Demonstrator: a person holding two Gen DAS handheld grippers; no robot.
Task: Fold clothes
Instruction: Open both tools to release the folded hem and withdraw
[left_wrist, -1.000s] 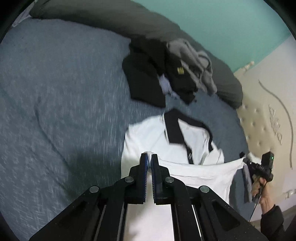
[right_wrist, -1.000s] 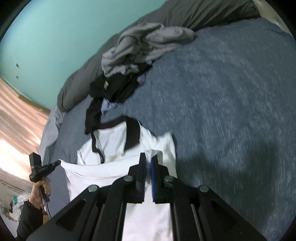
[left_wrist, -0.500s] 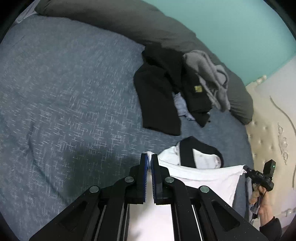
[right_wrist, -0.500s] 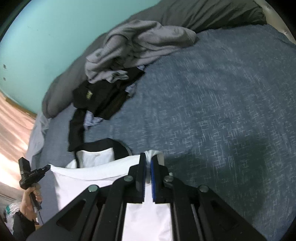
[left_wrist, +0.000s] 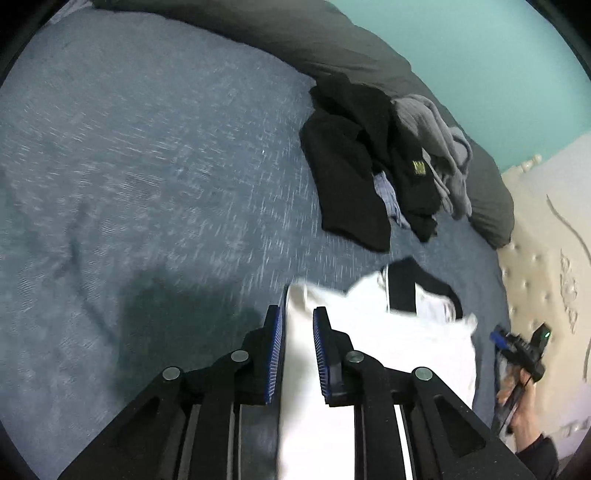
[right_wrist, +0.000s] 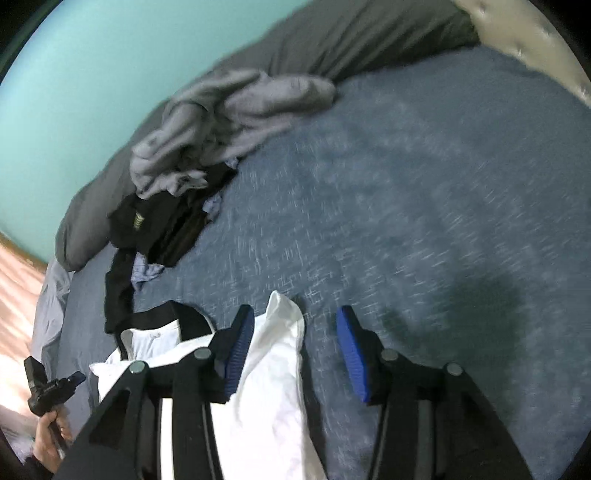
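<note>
A white shirt (left_wrist: 388, 343) with a black collar (left_wrist: 402, 288) lies folded over on the blue bedspread (left_wrist: 147, 166). My left gripper (left_wrist: 298, 332) hangs low over its left edge. Its jaws are opening, and the white cloth lies slack between the blue pads. In the right wrist view the shirt's (right_wrist: 273, 387) corner pokes up between the widely parted, opening jaws of my right gripper (right_wrist: 295, 332), close to the left pad and free of the right one. Each view shows the other gripper at the shirt's far side: the right gripper (left_wrist: 517, 347) and the left gripper (right_wrist: 51, 391), each held in a hand.
A heap of black clothes (left_wrist: 351, 177) and a grey garment (left_wrist: 439, 147) lies beyond the shirt, against a long dark grey pillow (left_wrist: 332, 40). A cream tufted headboard (left_wrist: 546, 258) bounds the bed. A teal wall (right_wrist: 74, 92) stands behind.
Both grippers carried the shirt's hem forward over its front toward the collar and sank to the bed. Both jaws, shut on the cloth before, have parted and the cloth lies loose.
</note>
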